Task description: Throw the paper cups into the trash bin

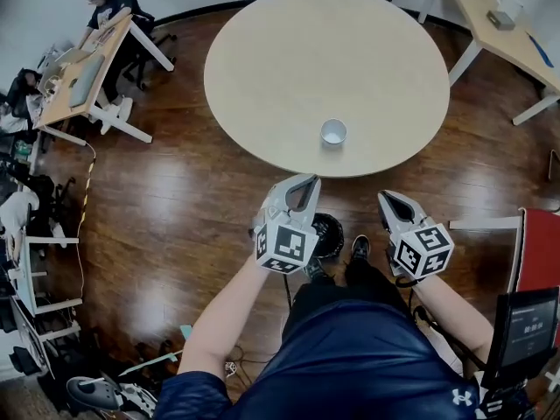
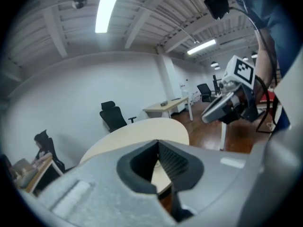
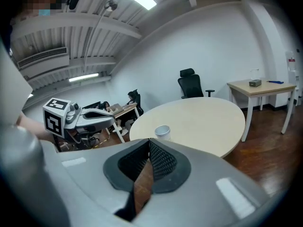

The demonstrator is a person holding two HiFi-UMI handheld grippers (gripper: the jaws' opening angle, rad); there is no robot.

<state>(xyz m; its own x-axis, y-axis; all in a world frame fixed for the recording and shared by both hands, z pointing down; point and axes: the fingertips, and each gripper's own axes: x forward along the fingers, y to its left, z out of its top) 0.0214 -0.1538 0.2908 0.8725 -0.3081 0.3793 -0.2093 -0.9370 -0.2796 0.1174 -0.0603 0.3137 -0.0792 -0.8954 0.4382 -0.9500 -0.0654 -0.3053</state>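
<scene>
The round table (image 1: 324,68) fills the middle of my head view, and I place everything else from it. On the floor just off the table's near edge there is a dark round thing (image 1: 329,234). It may be the bin, but I cannot tell from here.

The single paper cup (image 1: 333,132) stands upright and mouth up on the table, close to the near edge and a little toward my right side. I judge it very light and thin-walled, so it should crush or skid at a hard pinch and tip at a sideways nudge. I would take it across the upper wall just under the rolled rim, where it is stiffest, and squeeze gently.

My left gripper (image 1: 308,182) hangs over the floor just short of the table's near edge. Its jaws are fully together, tip on tip, with nothing between them. My right gripper (image 1: 390,199) hangs beside it, also off the table's near edge, jaws likewise closed and empty. Neither touches the cup, so whichever I use must open wider than the cup before it reaches in
</scene>
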